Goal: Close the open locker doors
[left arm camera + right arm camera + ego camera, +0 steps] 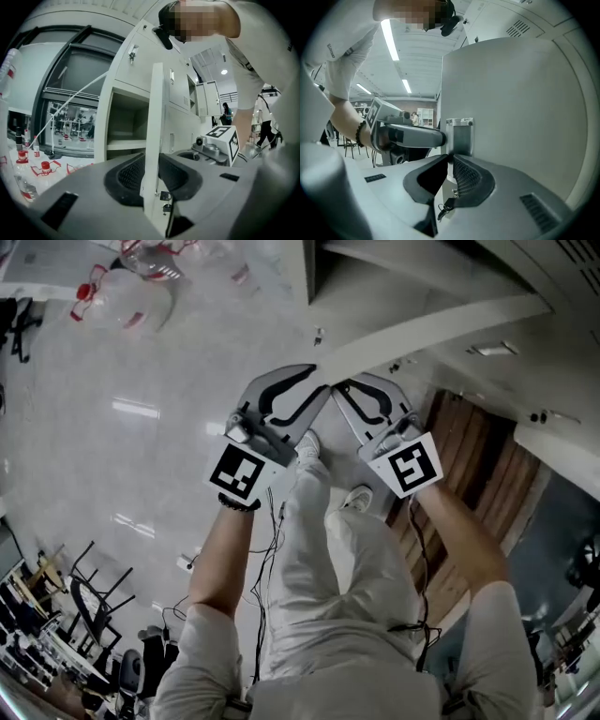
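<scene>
The edge of the open locker door (431,329) is found at 12 o'clock before the person. It is pinched between the narrowed jaws of the left gripper (317,379) and of the right gripper (339,388). The closing swing seems to be in hand. Next, a steady push is needed toward the compartment (126,126), at 9 o'clock of the edge.

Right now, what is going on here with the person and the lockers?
A person with a gripper in each hand works on the open door of a locker. The left gripper grips the door's free edge between its fingers. The right gripper holds the same edge from the other side, near the key. The door is not yet closed.
</scene>
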{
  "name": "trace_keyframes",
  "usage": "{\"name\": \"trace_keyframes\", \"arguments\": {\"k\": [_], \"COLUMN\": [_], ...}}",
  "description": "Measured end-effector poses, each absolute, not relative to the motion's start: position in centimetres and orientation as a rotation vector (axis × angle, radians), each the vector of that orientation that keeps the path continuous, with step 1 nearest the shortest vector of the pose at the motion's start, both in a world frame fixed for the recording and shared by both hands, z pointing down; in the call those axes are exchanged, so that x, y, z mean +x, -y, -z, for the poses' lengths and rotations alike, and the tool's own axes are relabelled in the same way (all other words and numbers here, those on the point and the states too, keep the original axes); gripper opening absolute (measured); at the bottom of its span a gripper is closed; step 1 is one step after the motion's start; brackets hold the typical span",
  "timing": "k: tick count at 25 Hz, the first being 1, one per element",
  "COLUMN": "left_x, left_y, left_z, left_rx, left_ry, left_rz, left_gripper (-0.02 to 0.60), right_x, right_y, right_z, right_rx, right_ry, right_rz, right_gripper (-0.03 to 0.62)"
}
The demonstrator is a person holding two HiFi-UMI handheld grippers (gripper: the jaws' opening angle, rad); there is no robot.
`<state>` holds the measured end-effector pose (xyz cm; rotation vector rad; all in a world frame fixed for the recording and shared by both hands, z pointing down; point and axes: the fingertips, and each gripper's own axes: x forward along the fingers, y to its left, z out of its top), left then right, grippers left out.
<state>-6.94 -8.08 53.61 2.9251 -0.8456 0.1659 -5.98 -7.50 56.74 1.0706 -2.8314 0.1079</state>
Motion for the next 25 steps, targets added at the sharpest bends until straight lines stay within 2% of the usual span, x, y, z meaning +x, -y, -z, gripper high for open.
{"name": "trace_keyframes", "arguments": {"k": [2,5,10,25], "left_x": [-8.6,-10.3,-9.7,-6.1], "left_y": [9.8,11.7,14.4,24.4], "left_z": [-53.8,-55.9,-60.8,-64.6], "left_rx": [2.908,2.877,2.816,2.757], "left_ry": [0.946,1.08,1.19,1.283], "left_rz": [-0.156,-0.228,-0.399,-0.367], "left_gripper": [0.092,0.045,0.008,0.004], "right_x": [-6.3,-6.4,-6.6,-4.0], "right_y": [9.5,12.4,16.3,23.3], "right_z": [-56.8,-56.9,-56.8,-58.2], "right_rx": [1.085,1.122,1.253,1.48], "right_ry": [2.824,2.81,2.767,2.611], "right_rz": [-0.113,-0.113,-0.109,-0.085], "right_gripper": [0.044,0.037,0.025,0.009]}}
